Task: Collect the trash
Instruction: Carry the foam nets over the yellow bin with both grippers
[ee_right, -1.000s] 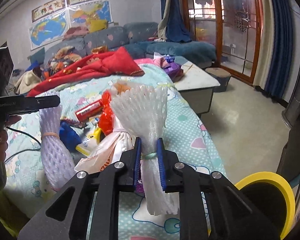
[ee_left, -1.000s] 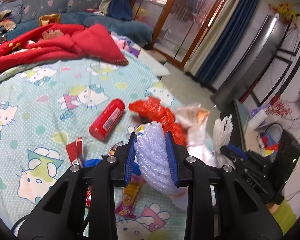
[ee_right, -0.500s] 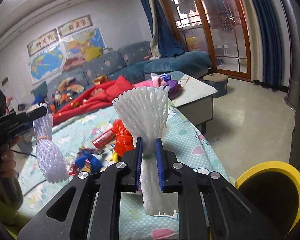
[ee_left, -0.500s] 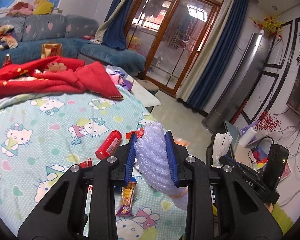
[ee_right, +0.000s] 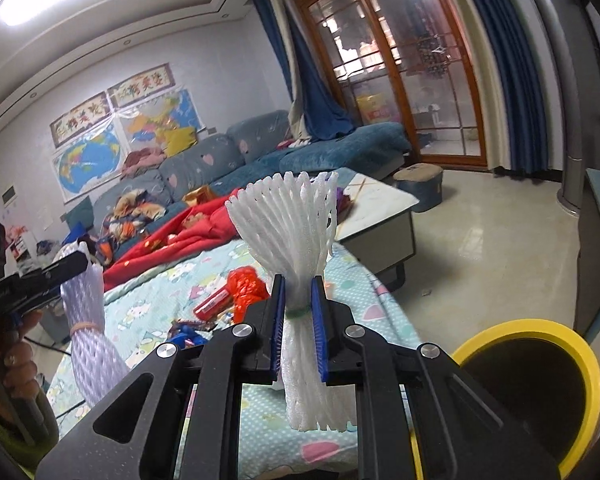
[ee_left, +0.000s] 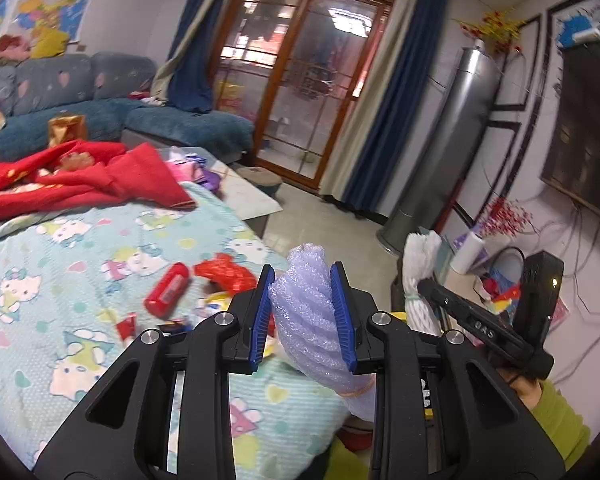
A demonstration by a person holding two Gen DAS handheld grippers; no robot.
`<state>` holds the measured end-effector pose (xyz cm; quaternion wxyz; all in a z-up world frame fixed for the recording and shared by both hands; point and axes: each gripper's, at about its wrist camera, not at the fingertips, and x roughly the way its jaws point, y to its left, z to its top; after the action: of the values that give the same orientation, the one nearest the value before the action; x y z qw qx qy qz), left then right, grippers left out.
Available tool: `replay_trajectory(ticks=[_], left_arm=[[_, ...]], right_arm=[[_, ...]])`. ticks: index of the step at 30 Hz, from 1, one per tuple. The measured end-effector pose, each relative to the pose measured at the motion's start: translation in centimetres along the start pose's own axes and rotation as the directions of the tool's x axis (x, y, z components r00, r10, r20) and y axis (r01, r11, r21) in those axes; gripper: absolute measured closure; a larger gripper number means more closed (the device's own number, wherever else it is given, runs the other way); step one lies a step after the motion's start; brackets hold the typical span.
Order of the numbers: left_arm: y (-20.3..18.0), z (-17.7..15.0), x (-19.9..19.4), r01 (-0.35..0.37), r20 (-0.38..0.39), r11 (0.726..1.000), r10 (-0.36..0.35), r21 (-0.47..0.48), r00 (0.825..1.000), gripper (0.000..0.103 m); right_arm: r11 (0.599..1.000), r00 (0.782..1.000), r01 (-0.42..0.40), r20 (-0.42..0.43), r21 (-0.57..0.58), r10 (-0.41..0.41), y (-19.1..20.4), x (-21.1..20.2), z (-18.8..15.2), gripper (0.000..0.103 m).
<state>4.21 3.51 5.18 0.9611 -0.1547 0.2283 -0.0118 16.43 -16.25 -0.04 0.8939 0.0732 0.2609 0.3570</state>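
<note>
Grippers held above a bed, each clamping a foam fruit net.

Left gripper (ee_left: 303, 312), tilted slightly downward, has its blue-padded jaws clenched on a lilac foam net (ee_left: 312, 320) bound by a rubber band; a hand (ee_right: 13, 364) grips its handle. Right gripper (ee_right: 297, 328) pinches a white foam net (ee_right: 295, 236) at its green band, the top fanning out above the jaws. Below lies a bed (ee_left: 79, 264) with a cartoon-cat sheet, scattered with a red tube (ee_left: 167, 295), a crumpled red bag (ee_left: 223, 276) and small wrappers. A red blanket (ee_left: 79, 180) lies further back, before a blue sofa (ee_right: 259, 156). A yellow-rimmed bin (ee_right: 532, 328) stands on the tiled floor beside the bed.
</note>
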Motion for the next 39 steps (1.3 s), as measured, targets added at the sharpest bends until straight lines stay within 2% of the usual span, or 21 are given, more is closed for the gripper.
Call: replay_trajectory(ticks=[7,19,32,37,39], left_arm=[[-3.6,-1.0,1.3,0.048,-0.035,0.997,-0.046,0.061,0.998,0.081],[-9.4,-3.1,5.0,0.093,-0.081,0.979,-0.079,0.183,0.994,0.081],[-14.8,-6.1,10.9,0.133,-0.142,0.951,-0.096,0.279,0.985,0.081],[-16.5,-7.2,13.4,0.111,-0.132,0.943,-0.072,0.313,0.989,0.081],[-16.9,-7.6,14.5,0.103,-0.135,0.942,-0.062,0.321,0.989,0.080]], right_arm=[[0.997,0.997,0.061,0.035,0.050,-0.063,-2.6,-2.5,-0.3,0.090],[0.975,0.983,0.151,0.083,0.163,-0.166,-7.7,-6.1,-1.0,0.090],[0.915,0.956,0.263,0.048,0.307,-0.291,-13.6,-7.4,-3.4,0.090],[0.887,0.939,0.318,0.019,0.334,-0.344,-15.5,-7.9,-4.2,0.090],[0.882,0.938,0.318,0.017,0.348,-0.345,-16.0,-8.0,-4.6,0.090]])
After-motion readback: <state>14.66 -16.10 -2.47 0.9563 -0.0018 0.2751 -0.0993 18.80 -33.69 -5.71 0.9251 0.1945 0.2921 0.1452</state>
